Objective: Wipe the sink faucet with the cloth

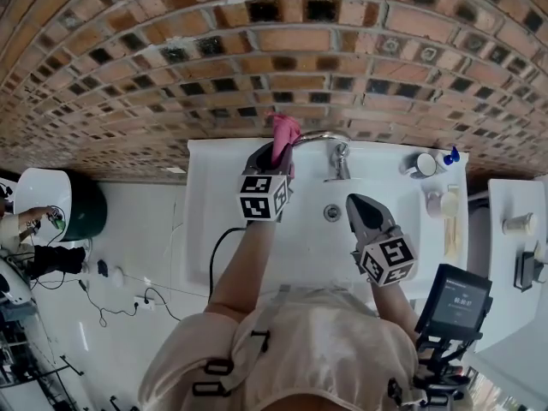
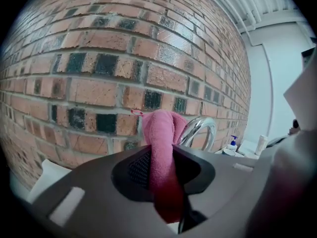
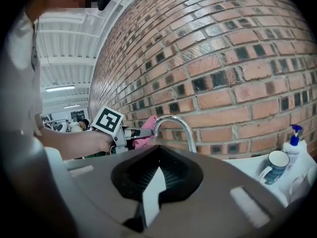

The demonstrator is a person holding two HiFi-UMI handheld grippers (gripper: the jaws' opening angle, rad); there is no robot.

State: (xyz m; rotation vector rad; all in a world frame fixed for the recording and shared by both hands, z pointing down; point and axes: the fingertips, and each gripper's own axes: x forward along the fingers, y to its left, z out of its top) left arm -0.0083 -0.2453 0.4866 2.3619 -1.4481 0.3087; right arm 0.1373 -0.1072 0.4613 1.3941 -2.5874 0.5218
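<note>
A pink cloth [image 1: 283, 134] sticks up from my left gripper [image 1: 276, 154], which is shut on it. The cloth's tip is at the left end of the chrome faucet [image 1: 330, 140], at the back of the white sink [image 1: 214, 229]. In the left gripper view the cloth [image 2: 161, 133] fills the gap between the jaws, and the faucet's arch [image 2: 200, 129] shows just behind it to the right. My right gripper [image 1: 356, 204] hovers over the basin in front of the faucet, shut and holding nothing. Its own view shows the faucet [image 3: 173, 124] ahead, with the cloth [image 3: 144, 139] at the spout.
A brick wall rises right behind the sink. On the sink's right rim stand a mug [image 1: 420, 164] and a soap bottle with a blue pump [image 1: 448, 156]. The drain [image 1: 332, 213] lies below the faucet. A screen device [image 1: 455, 301] sits at the lower right.
</note>
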